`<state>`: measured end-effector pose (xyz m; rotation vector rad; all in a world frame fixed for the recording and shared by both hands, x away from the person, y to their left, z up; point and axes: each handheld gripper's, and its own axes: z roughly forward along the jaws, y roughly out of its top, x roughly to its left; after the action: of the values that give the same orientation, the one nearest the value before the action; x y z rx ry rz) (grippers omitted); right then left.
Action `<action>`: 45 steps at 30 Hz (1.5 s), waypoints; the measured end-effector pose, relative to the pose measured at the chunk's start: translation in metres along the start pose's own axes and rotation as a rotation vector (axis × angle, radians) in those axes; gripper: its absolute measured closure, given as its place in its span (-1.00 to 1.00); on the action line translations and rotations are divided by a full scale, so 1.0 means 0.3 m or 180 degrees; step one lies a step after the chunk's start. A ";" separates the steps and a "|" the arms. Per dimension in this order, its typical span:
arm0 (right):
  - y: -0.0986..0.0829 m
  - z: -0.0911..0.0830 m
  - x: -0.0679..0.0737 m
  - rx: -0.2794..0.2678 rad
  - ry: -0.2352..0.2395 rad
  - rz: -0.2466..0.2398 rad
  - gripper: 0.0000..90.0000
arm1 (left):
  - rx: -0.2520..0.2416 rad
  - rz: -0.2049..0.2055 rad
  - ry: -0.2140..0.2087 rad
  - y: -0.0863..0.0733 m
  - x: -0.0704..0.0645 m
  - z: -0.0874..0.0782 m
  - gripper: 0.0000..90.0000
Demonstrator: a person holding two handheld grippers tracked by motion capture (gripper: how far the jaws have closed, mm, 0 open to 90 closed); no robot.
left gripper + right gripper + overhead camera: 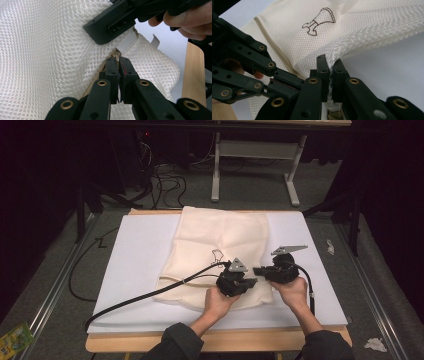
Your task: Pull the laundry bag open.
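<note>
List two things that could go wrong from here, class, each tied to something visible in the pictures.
1. The left claw pinches only the small zipper pull of the mesh bag; it could slip free if tugged.
2. The right claw clamps a thin fold of mesh at the bag's corner; pulling the claws apart may snag or tear the netting.
</note>
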<state>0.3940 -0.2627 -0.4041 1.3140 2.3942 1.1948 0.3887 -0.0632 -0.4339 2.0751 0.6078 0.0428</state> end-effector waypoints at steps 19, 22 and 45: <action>-0.005 -0.015 0.001 0.0051 -0.0075 -0.0102 0.98 | 0.0041 -0.0018 0.0031 -0.010 0.014 -0.042 0.94; -0.007 -0.010 -0.002 0.0051 -0.0057 -0.0099 0.98 | 0.0041 -0.0016 0.0026 -0.013 0.016 -0.044 0.94; -0.007 -0.001 -0.008 -0.0010 -0.0031 -0.0115 0.98 | 0.0073 0.0008 0.0090 -0.011 0.040 -0.087 0.94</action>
<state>0.3941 -0.2654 -0.4059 1.2674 2.3978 1.1792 0.3910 -0.0358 -0.4244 2.1008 0.6255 0.0671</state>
